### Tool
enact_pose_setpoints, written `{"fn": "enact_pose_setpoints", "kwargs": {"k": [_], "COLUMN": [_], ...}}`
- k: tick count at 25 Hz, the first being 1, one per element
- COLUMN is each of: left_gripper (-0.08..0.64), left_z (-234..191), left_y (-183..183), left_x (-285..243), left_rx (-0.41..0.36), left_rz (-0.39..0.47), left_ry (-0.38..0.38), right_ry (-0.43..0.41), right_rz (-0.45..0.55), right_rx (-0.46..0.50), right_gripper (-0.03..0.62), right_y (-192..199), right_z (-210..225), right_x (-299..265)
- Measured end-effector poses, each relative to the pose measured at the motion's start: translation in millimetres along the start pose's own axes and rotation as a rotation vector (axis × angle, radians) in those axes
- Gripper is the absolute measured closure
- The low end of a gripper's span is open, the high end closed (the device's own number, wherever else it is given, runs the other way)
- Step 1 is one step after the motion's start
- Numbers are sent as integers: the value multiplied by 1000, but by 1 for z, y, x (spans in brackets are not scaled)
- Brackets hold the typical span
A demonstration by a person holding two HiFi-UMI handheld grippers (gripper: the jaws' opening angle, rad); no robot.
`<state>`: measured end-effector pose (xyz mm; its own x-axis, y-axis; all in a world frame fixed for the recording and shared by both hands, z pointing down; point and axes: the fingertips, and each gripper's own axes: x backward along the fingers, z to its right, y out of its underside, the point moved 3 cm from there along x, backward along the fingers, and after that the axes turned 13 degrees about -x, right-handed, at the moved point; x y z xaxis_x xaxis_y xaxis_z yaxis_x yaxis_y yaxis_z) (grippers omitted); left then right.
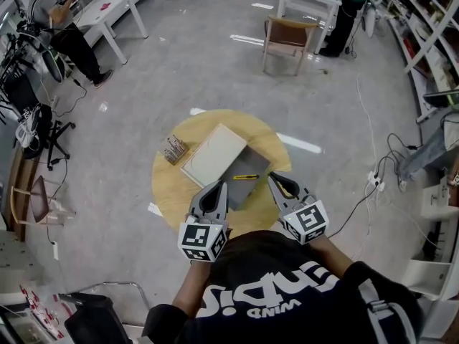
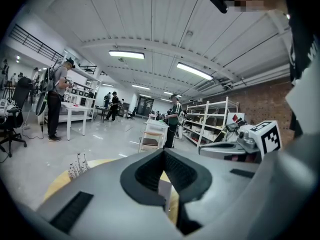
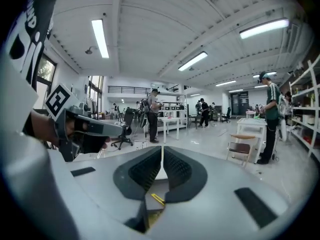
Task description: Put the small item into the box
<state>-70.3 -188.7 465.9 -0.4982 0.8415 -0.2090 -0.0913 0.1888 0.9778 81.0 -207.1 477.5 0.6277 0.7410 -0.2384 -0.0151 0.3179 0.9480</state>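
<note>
An open grey box (image 1: pixel 257 165) lies on the round wooden table (image 1: pixel 166 192), and its cream lid (image 1: pixel 214 155) rests against the box's left side. A small yellow item (image 1: pixel 245 177) lies inside the box; in the right gripper view the yellow item (image 3: pixel 157 199) shows just below the jaws. My left gripper (image 1: pixel 221 185) is shut and empty at the box's near left corner. My right gripper (image 1: pixel 273 178) is shut and empty at the box's near right edge. In each gripper's own view, the left gripper (image 2: pixel 164 152) and the right gripper (image 3: pixel 161 148) have their jaws pressed together with nothing between.
A small rack of thin upright pieces (image 1: pixel 174 149) stands on the table left of the lid, also in the left gripper view as the rack (image 2: pixel 77 166). A wooden chair (image 1: pixel 288 41) and white tables (image 1: pixel 107 9) stand beyond. A cable and power strip (image 1: pixel 376 178) lie on the floor to the right.
</note>
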Motion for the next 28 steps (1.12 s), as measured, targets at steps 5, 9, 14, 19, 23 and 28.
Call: {"fn": "enact_pose_setpoints", "kwargs": {"k": [5, 9, 14, 19, 23, 28], "left_gripper": [555, 555, 555, 555, 555, 555], "left_z": [2, 1, 3, 6, 10, 9], "left_y": [4, 6, 8, 7, 6, 7], "left_x": [4, 8, 11, 13, 14, 16], "left_rx": [-12, -17, -28, -28, -28, -28], "left_rz": [-2, 4, 3, 2, 2, -2], "left_ry": [-7, -18, -20, -15, -8, -2], "right_ry": [32, 54, 71, 76, 81, 82], "right_rz": [54, 63, 70, 72, 76, 70], "right_rx": [-124, -143, -122, -124, -123, -122], "right_gripper": [580, 580, 589, 589, 589, 589], "right_y": [5, 6, 5, 3, 1, 2], "right_z": [9, 13, 13, 13, 13, 13], "right_x": [9, 13, 16, 19, 23, 21]}}
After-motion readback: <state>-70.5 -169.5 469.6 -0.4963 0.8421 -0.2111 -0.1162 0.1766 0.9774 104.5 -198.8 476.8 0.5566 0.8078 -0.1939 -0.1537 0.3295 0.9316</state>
